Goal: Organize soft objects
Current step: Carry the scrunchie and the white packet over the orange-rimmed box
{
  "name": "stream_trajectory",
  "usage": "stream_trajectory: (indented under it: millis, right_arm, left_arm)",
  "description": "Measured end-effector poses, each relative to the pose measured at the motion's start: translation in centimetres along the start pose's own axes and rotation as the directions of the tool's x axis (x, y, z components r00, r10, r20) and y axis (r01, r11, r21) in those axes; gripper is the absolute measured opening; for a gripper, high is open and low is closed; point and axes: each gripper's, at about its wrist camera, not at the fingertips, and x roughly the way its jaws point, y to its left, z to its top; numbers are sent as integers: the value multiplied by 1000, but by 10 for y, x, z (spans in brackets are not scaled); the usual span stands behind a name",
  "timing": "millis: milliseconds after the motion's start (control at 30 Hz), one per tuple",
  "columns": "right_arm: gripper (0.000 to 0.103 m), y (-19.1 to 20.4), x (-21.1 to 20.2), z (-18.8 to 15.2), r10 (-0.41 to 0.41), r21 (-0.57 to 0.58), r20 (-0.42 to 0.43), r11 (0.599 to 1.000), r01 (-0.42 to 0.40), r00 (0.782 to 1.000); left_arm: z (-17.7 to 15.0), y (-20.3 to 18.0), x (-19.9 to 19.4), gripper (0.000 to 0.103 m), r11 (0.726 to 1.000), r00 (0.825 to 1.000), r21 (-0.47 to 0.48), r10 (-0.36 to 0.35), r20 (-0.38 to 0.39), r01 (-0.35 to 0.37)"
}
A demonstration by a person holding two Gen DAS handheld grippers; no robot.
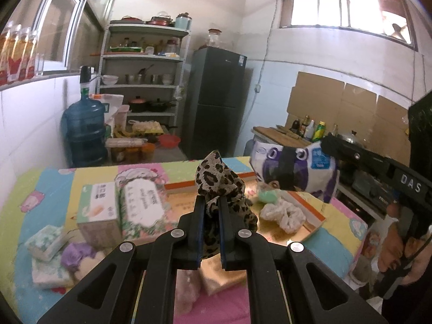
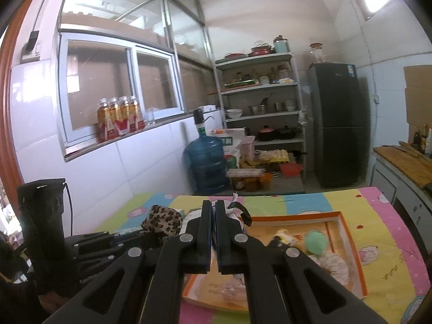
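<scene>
My left gripper [image 1: 212,199] is shut on a leopard-print cloth [image 1: 216,175], which bunches up above its fingers over the table. At the right of the left wrist view, my right gripper [image 1: 322,145] is shut on a white, purple and blue plastic pack [image 1: 291,167], held in the air above the tray. The right wrist view shows the right gripper [image 2: 213,204] pinching the pack's thin edge [image 2: 233,210]. The left gripper [image 2: 147,233] and the leopard cloth [image 2: 162,220] are to its left. An orange-rimmed tray [image 1: 313,210] holds a green soft ball [image 1: 267,197] and white scrunchies [image 1: 283,213].
Two tissue boxes [image 1: 98,210] [image 1: 143,205], small tissue packs [image 1: 46,240] and a purple soft item [image 1: 78,253] lie on the left of the colourful tablecloth [image 1: 40,189]. Beyond the table stand a water jug [image 1: 83,129], a shelf [image 1: 143,81] and a fridge [image 1: 216,102]. A counter [image 2: 405,162] is at the right.
</scene>
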Motion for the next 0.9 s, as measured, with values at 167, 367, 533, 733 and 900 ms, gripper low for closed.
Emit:
stream_trajectory:
  millis: [167, 367, 533, 733, 900]
  right_arm:
    - [2, -20, -3, 3, -29, 11, 8, 1000, 29, 1000]
    - [2, -46, -6, 3, -76, 15, 15, 997, 76, 997]
    - [3, -71, -7, 1, -91, 40, 16, 995, 91, 996]
    - [3, -94, 0, -3, -95, 67, 11, 993, 94, 995]
    - [3, -105, 9, -7, -83, 70, 2, 994, 82, 997]
  left_arm:
    - [9, -8, 23, 9, 1000, 1000, -9, -1, -13, 0]
    - [17, -17, 51, 9, 1000, 999, -10, 16, -42, -16]
    - [18, -23, 72, 9, 999, 997, -8, 37, -69, -37]
    - [19, -29, 96, 9, 998, 993, -16, 57, -99, -59]
    - [19, -33, 115, 9, 996, 989, -22, 79, -125, -82]
